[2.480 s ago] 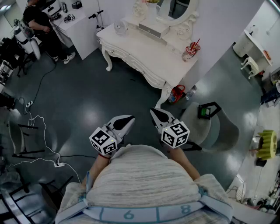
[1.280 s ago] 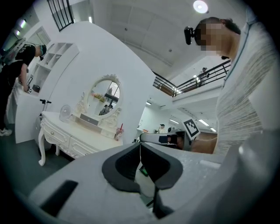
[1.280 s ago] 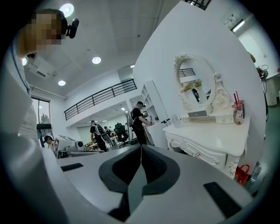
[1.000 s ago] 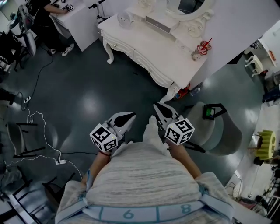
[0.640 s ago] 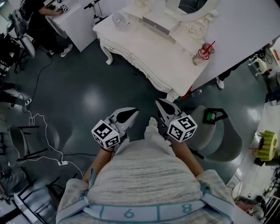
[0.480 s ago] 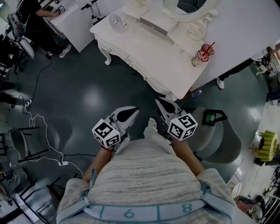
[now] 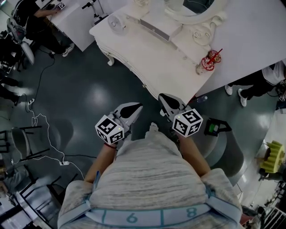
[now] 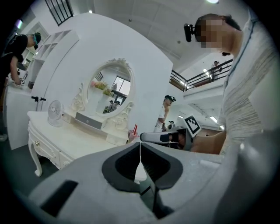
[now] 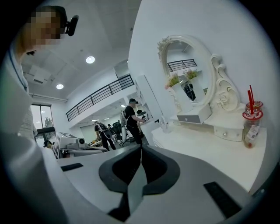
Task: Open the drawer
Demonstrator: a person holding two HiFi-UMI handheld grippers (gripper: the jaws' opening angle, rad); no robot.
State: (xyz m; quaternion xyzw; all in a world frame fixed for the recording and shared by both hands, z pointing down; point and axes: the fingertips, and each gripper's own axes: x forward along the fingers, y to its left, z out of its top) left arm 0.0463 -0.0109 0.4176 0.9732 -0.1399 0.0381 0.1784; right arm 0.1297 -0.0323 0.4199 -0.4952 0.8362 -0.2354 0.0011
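A white dressing table [image 7: 161,58] with an oval mirror [image 8: 107,89] stands ahead of me. Its drawer fronts [image 7: 129,71] run along the curved front edge and look closed; small knobs show on them [image 8: 36,143]. A small grey-fronted drawer box [image 7: 154,30] sits on top under the mirror. My left gripper [image 7: 136,107] and right gripper [image 7: 162,97] hang side by side over the dark floor, short of the table, touching nothing. The left gripper [image 8: 140,145] has its jaws together and empty. The right gripper [image 9: 141,149] is also shut and empty.
On the tabletop are a small fan [image 7: 115,21] and a red cup with straws [image 7: 208,61]. A round stool [image 7: 223,147] stands at my right. A white cable [image 7: 42,134] lies on the floor at left. A person in black [image 7: 27,13] works at a desk far left.
The dressing table has come closer in the head view as I walked toward it. Both grippers moved forward with me, still shut and side by side.
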